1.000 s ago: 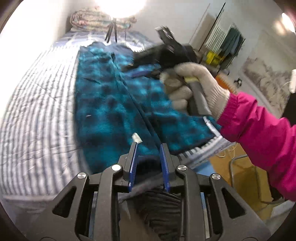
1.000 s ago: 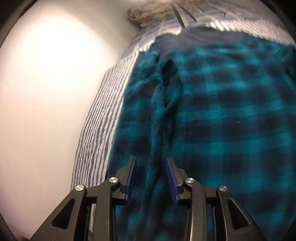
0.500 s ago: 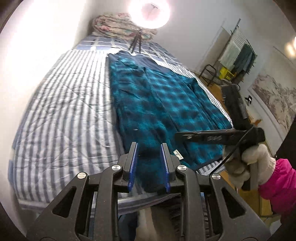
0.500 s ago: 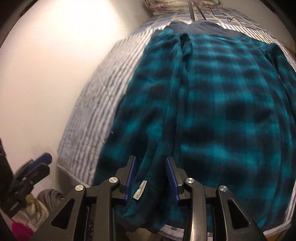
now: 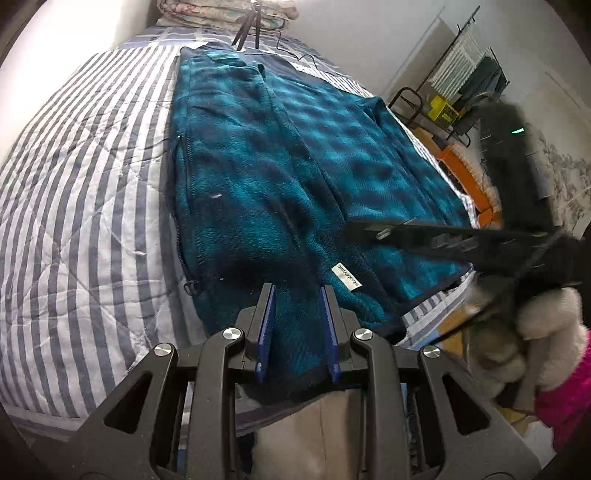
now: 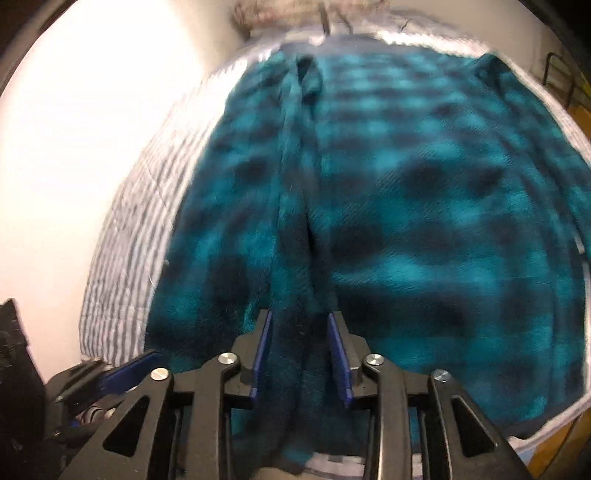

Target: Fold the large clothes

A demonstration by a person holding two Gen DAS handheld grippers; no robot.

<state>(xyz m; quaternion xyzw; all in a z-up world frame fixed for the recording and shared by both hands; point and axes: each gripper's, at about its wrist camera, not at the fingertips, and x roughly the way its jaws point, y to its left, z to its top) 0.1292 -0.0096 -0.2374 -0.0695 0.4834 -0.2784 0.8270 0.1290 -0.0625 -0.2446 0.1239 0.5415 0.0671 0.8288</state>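
A teal and black plaid fleece jacket [image 5: 258, 166] lies spread along the striped bed [image 5: 92, 166], with its white label [image 5: 346, 277] near the front hem. My left gripper [image 5: 297, 290] is shut on that near hem, and fabric fills the gap between its blue pads. My right gripper [image 6: 299, 315] is shut on a raised fold of the jacket [image 6: 424, 221] close to the same edge. In the left wrist view the right gripper [image 5: 349, 228] reaches in from the right, held by a gloved hand [image 5: 535, 321]. The left gripper [image 6: 144, 360] shows blurred at the lower left of the right wrist view.
A white wall [image 6: 92, 147] runs along the bed's left side. A tripod [image 5: 245, 26] and a folded quilt [image 5: 221, 11] sit at the head. Right of the bed stand a drying rack [image 5: 469, 62] and an orange crate [image 5: 461, 170]. A pink sleeve [image 5: 565, 391] is at the right.
The right gripper has drawn back from over the jacket's middle to the near edge, fabric still between its pads. The left gripper has sunk closer to the hem.
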